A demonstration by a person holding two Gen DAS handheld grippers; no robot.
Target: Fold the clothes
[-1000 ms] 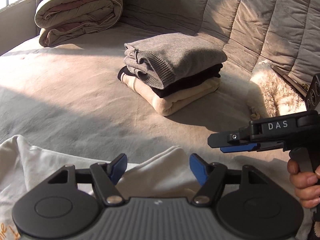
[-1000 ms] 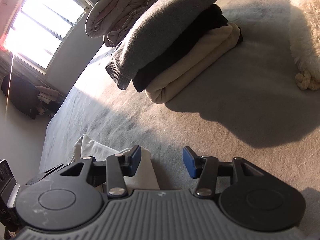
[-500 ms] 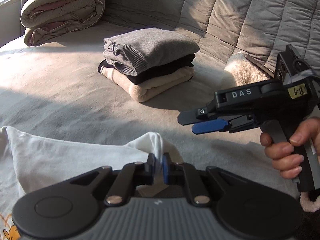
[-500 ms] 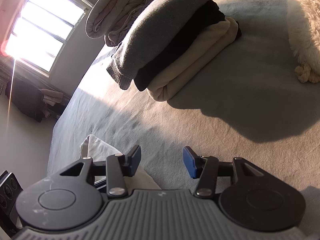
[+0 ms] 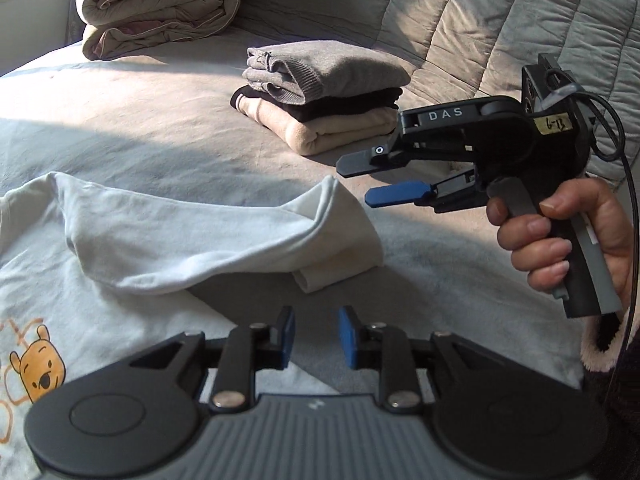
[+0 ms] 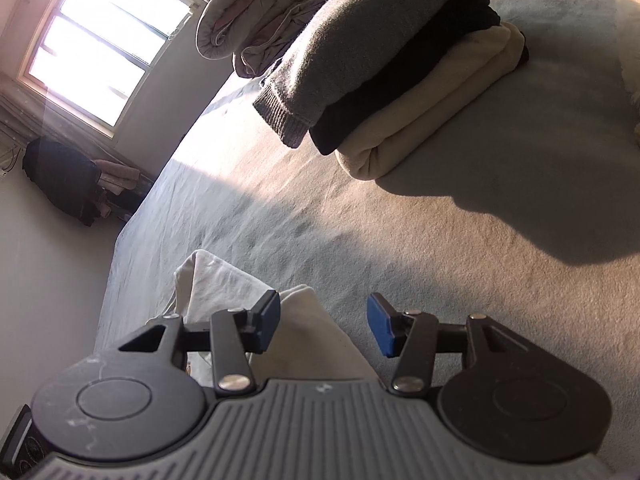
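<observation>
sleeve fold just dropped, next grab pending

white t-shirt [image 5: 120, 248] lies across the left and centre of the left wrist view on the grey bedspread [image 5: 160, 136], bear print at lower left. its sleeve is folded inward, the folded end sitting at centre frame, just above the left gripper [image 5: 316, 338]. left jaws have just been opening; nothing between the pads, only bedspread and shirt below, so it is released. right gripper [image 5: 360, 180] sits at centre right in the person's hand [image 5: 560, 236], jaws apart, empty, hovering just beside the sleeve end. in the right wrist view the sleeve end shows between its pads but they are not pressing on it.

finished stack of folded clothes [image 5: 324, 96] is upper centre, rolled duvet [image 5: 160, 8] upper left.

judgement: sleeve step looks done. to do the next fold well, pinch only the shirt layer, not the bedspread, grab both hem corners evenly, lift low, keep the tucked sleeve from flipping back out.
</observation>
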